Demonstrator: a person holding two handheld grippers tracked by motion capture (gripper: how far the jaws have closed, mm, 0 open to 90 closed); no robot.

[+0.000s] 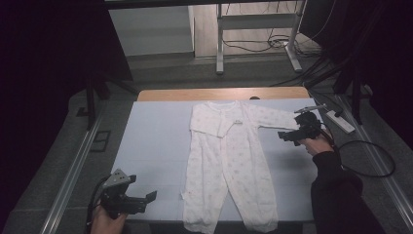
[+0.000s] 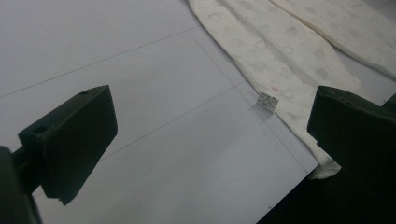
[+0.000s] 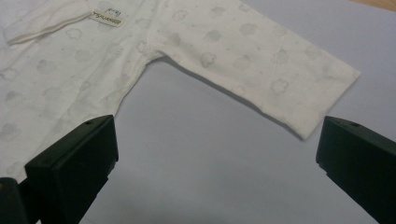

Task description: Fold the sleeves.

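A white baby romper [image 1: 228, 161] with a faint cloud print lies flat on the pale mat [image 1: 151, 141], legs toward me. One sleeve is folded across the chest, and the other sleeve [image 1: 275, 118] stretches out to the right. My right gripper [image 1: 286, 136] is open just below that sleeve's cuff. In the right gripper view the sleeve [image 3: 261, 60] lies ahead of the open gripper [image 3: 217, 149], apart from both jaws. My left gripper [image 1: 147, 201] is open at the mat's front left. In the left gripper view this gripper [image 2: 215, 126] faces a romper leg [image 2: 280, 56] with a small tag [image 2: 267, 101].
The wooden table edge [image 1: 219, 93] shows beyond the mat. A power strip [image 1: 341, 122] and cables lie on the floor at the right. A metal desk frame [image 1: 253, 29] stands at the back. Bare mat [image 2: 140, 70] spreads left of the romper.
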